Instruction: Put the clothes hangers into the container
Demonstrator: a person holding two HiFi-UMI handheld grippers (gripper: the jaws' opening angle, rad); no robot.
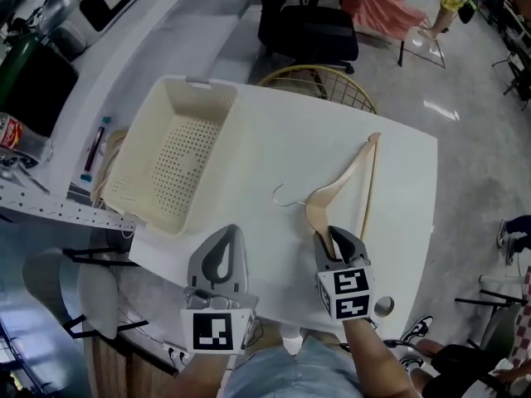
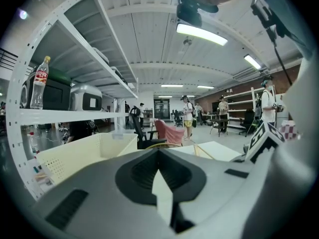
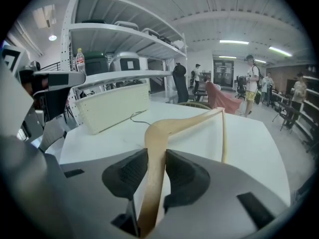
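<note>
A wooden clothes hanger (image 1: pixel 344 185) with a metal hook (image 1: pixel 286 196) lies across the white table (image 1: pixel 274 131). My right gripper (image 1: pixel 334 237) is shut on the near arm of the hanger (image 3: pixel 184 123), and the wood runs between its pads (image 3: pixel 182 171). The far end rests toward the table's back right. A cream perforated container (image 1: pixel 174 156) stands empty on the table's left part, also seen as a cream wall (image 3: pixel 114 108). My left gripper (image 1: pixel 228 230) hovers at the table's front edge, to the right of the container (image 2: pixel 79 156). Its jaws meet with nothing between them (image 2: pixel 159 151).
A gold wire chair (image 1: pixel 319 81) and a black office chair (image 1: pixel 307 31) stand behind the table. A metal shelf unit (image 1: pixel 50 206) with a cola bottle (image 2: pixel 40 81) and boxes runs along the left. People stand far off in the room.
</note>
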